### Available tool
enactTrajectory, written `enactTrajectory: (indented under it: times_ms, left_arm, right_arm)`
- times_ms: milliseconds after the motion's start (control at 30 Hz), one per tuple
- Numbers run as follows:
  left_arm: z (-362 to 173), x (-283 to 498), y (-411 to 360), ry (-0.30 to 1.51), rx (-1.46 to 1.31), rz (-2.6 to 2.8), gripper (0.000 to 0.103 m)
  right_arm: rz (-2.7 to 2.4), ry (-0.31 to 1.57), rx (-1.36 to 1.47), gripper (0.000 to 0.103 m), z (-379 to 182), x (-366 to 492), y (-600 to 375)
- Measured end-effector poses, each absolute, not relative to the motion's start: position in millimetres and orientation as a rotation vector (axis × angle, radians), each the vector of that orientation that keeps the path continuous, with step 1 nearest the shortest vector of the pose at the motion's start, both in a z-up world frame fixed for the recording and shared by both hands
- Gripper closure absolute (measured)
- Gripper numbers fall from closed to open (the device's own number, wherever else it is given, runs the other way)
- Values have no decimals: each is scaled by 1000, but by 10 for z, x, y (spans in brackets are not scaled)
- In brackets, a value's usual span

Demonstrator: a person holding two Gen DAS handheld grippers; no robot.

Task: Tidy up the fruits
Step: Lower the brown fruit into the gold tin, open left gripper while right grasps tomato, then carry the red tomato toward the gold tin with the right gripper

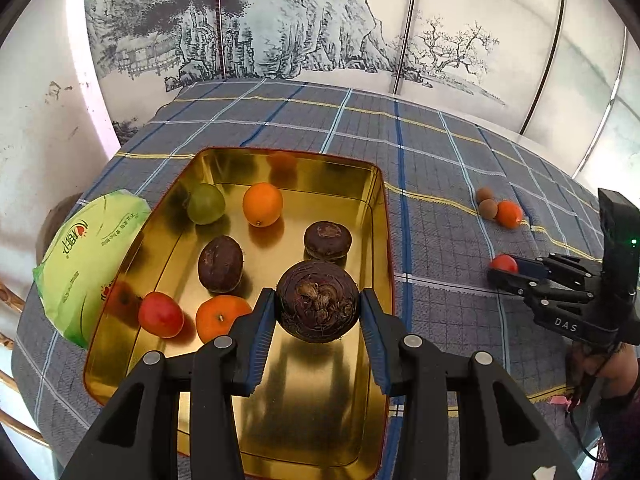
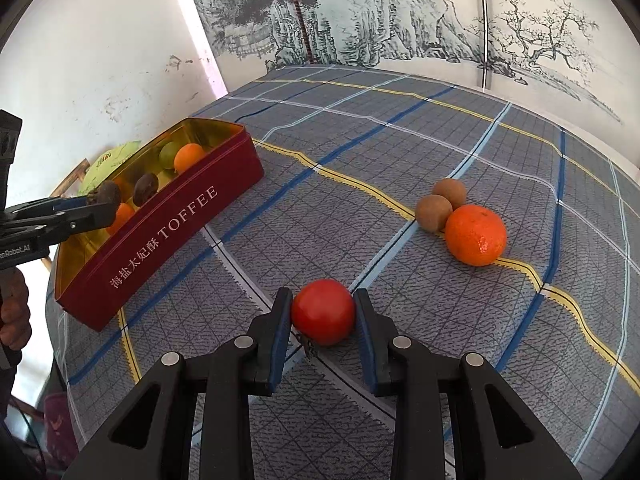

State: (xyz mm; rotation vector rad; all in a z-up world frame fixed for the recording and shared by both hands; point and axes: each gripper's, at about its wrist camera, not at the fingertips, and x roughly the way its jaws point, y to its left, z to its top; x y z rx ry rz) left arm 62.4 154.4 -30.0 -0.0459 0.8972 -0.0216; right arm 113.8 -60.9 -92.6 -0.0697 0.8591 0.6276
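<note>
While six fruits (image 1: 262, 204) fill one tin (image 1: 382, 216), three (image 2: 475, 235) lie outside.

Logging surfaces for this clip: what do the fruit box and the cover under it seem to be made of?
The box looks like thin metal, probably tinplate: its gold inside mirrors the fruit and the left claw, and the outside is glossy dark red with printed lettering. The cover looks like woven fabric, matte, with a grey-blue plaid and soft wrinkles; the fibre cannot be told.
</note>
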Motion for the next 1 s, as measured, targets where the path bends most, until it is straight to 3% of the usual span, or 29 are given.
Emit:
enactTrajectory:
  times_ms: [700,1000]
  left_arm:
    - [-222,472,1369,862,31,-6,64]
    - [-185,356,1278,835,64,19,49]
  right_arm:
    - [625,858,-78,71,-932,1136,-609]
    - [625,858,-79,71,-931,1134,-602]
